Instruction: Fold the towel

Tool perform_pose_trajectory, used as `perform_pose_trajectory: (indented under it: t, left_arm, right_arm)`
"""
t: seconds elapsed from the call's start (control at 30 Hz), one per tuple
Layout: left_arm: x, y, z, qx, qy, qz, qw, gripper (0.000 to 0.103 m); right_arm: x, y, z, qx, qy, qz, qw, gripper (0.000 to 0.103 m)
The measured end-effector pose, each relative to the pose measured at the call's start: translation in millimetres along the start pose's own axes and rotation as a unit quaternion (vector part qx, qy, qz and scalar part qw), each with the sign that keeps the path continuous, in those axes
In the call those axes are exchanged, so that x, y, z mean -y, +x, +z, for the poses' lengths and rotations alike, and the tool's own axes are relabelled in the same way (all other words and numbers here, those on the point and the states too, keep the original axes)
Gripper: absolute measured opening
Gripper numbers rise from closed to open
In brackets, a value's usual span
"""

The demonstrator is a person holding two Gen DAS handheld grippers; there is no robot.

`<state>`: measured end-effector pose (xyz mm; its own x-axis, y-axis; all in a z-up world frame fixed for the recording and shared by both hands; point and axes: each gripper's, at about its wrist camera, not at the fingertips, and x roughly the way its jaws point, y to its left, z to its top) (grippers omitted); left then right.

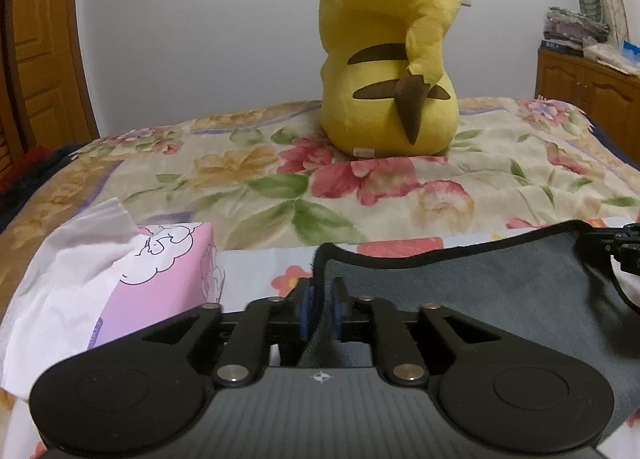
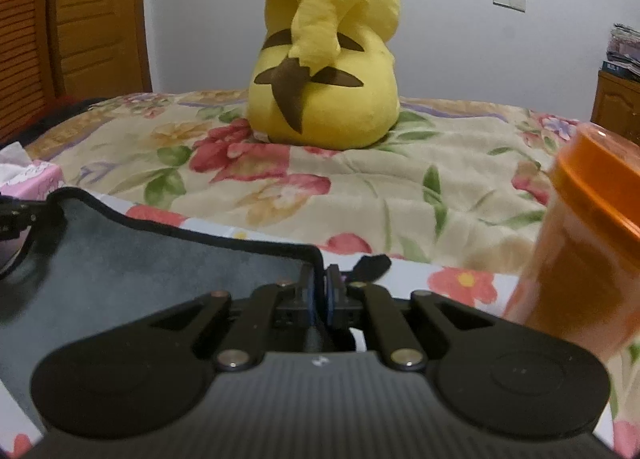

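Left wrist view. At 8 o'clock stands a pink cardboard tissue box (image 1: 168, 283) with a white tissue (image 1: 68, 259) drawn out of its top. At 6 o'clock the left gripper (image 1: 320, 309) has its blue-padded fingers (image 1: 306, 313) closed together on the near left corner of a dark grey towel with black stitched edging (image 1: 460, 291). The towel spreads toward 3 o'clock over a floral bedspread with red, orange and green print (image 1: 260, 175). At 12 o'clock a yellow plush toy with brown back stripes (image 1: 390, 59) sits on the bedspread, back to the camera. At 3 o'clock the tip of the right gripper (image 1: 624, 249) meets the towel's far corner.

Right wrist view. At 9 o'clock the left gripper (image 2: 16, 217) touches the towel (image 2: 160, 263) edge. At 6 o'clock the right gripper (image 2: 320, 293) is clamped on the towel's near right corner. At 3 o'clock stands a translucent orange plastic lidded jar (image 2: 580, 243), near the gripper but apart from the towel.
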<state>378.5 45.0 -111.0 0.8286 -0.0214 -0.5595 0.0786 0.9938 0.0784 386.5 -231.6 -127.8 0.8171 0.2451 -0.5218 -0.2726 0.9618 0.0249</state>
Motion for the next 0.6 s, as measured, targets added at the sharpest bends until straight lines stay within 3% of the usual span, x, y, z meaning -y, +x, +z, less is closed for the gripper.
perform_pose_trajectory:
  t: [0.07,0.6]
  left_arm:
    - [1,-7,0,0.002,-0.005,-0.004,1.0000,0.033]
    - [16,-102,0,0.008,0.007,-0.025,0.9996,0.034]
  right_arm:
    - [0,-7,0,-0.002,0.006,0.004,1.000,0.012]
    - [-20,-92,0,-0.005,0.000,0.008,1.000,0.012]
